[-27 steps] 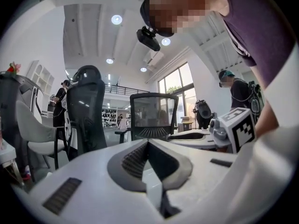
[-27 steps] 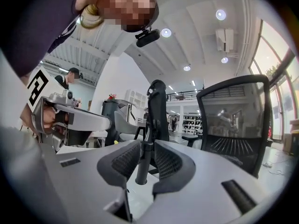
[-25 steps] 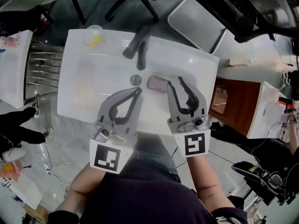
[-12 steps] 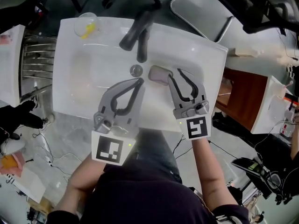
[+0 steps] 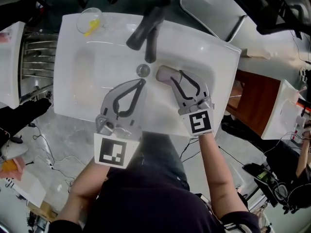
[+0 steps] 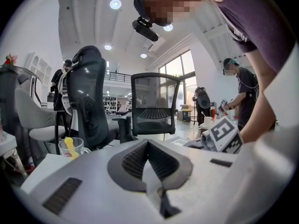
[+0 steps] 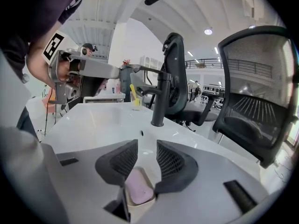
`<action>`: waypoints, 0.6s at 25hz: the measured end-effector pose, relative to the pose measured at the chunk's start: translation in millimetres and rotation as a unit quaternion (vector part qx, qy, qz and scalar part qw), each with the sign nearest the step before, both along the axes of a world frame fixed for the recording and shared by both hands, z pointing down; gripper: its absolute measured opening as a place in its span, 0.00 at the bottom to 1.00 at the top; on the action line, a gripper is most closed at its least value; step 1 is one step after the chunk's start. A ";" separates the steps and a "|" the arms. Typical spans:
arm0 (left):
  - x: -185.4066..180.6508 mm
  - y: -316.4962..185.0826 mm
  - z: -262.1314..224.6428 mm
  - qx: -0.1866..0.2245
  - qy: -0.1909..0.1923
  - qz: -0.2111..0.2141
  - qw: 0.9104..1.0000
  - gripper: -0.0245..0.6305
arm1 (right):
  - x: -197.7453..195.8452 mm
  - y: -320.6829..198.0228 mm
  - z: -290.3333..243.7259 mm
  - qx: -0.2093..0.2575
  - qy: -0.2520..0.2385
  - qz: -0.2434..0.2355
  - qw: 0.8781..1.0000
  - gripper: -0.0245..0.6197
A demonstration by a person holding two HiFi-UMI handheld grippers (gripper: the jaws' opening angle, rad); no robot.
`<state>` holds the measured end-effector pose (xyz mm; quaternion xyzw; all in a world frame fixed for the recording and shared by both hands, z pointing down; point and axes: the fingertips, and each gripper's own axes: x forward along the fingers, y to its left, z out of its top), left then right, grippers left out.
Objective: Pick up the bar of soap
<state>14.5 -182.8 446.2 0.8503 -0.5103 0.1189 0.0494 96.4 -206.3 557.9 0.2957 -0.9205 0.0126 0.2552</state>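
Observation:
A pale lilac bar of soap (image 7: 138,190) lies in a beige dish (image 7: 148,203) in the white sink basin (image 5: 97,67), right of the drain (image 5: 142,70). My right gripper (image 5: 177,77) hangs over the dish; its jaws are opening, and the soap (image 5: 163,73) shows low down in the gap, behind the fingertips, with the pads (image 7: 169,161) off it. In its own view my right gripper (image 7: 147,148) points at the dark faucet (image 7: 159,101). My left gripper (image 5: 141,83) hovers just left of the drain, shut and empty; in its own view the left gripper (image 6: 148,143) has its ribbed pads pressed together.
A dark faucet (image 5: 148,30) stands at the sink's far edge. In the far left corner of the sink sits a clear cup (image 5: 90,21) with a yellow thing in it. Office chairs (image 6: 154,106) stand beyond the sink, a metal rack (image 5: 36,62) to its left, and people farther off.
My right gripper has moved forward over the soap dish and its jaws have spread wider. The left gripper has kept its place, shut.

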 end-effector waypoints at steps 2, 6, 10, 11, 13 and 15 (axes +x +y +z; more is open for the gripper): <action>-0.5 -0.1 2.7 -0.002 -0.003 0.001 1.000 0.03 | -1.0 -0.6 7.3 -0.006 0.009 -0.004 1.000 0.24; -0.2 0.7 7.5 -0.009 -0.006 0.003 1.000 0.03 | -0.5 0.1 20.6 -0.021 0.023 -0.013 0.999 0.25; -0.1 0.4 11.3 -0.014 -0.006 0.001 1.000 0.03 | 1.0 2.5 34.1 -0.033 0.045 -0.026 0.998 0.25; 0.1 0.4 12.1 -0.015 -0.007 0.001 1.000 0.03 | 1.5 3.4 37.7 -0.036 0.054 -0.031 0.997 0.26; 0.2 0.2 13.4 -0.016 -0.010 0.001 1.000 0.03 | 2.0 5.2 44.2 -0.037 0.072 -0.042 0.996 0.26; -0.1 0.1 14.8 -0.018 -0.011 0.000 1.000 0.03 | 1.7 6.5 49.7 -0.038 0.090 -0.054 0.994 0.27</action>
